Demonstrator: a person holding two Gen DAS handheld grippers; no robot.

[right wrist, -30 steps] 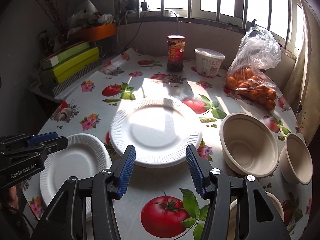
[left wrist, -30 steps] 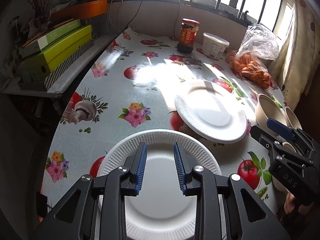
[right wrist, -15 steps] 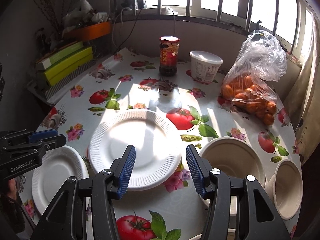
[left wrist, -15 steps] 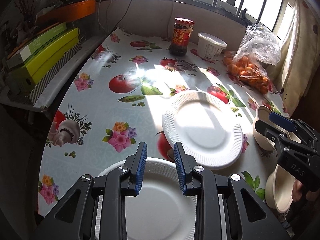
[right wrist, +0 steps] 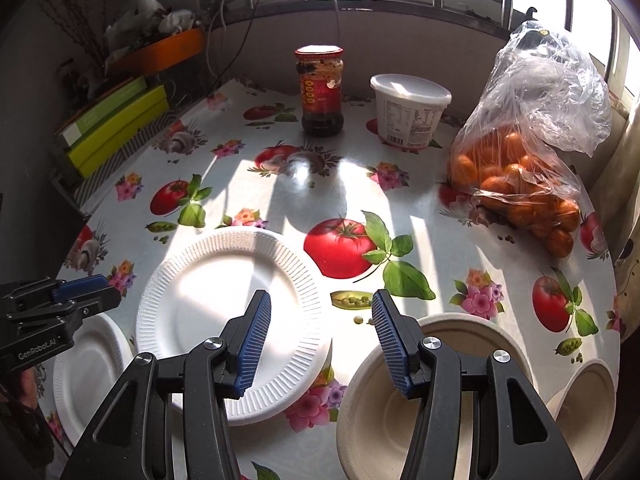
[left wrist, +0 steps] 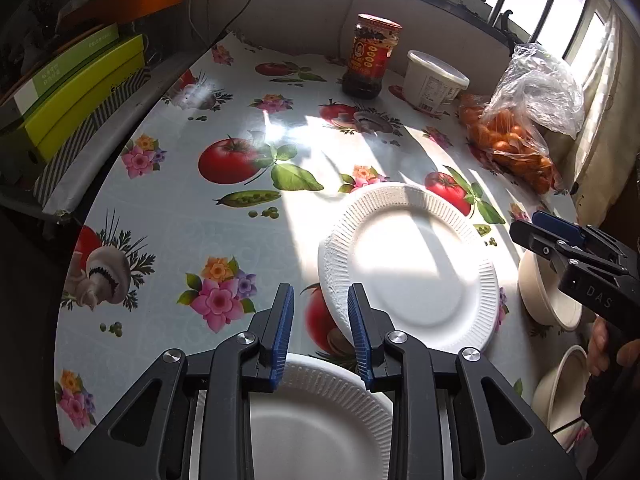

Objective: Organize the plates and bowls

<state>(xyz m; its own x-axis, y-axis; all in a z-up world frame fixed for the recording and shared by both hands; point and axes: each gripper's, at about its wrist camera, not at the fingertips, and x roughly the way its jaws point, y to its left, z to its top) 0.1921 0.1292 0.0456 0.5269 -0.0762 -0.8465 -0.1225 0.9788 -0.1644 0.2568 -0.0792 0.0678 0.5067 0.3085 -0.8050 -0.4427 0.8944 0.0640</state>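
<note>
My left gripper hangs open over the small paper plate at the table's near-left edge. Large paper plate sits centre-front. Right gripper, jaws apart, hovers above the large bowl near-right; sliding flimsy rims could buckle.

The table (fruit-print cloth) carries plates, bowls, a jar, a tub, bagged oranges.

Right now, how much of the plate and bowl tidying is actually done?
Hardly any. The large plate, small plate, big bowl and smaller bowl each lie apart on the table, nothing stacked. The left gripper and right gripper are both open and hold nothing. All the stacking is left.
</note>
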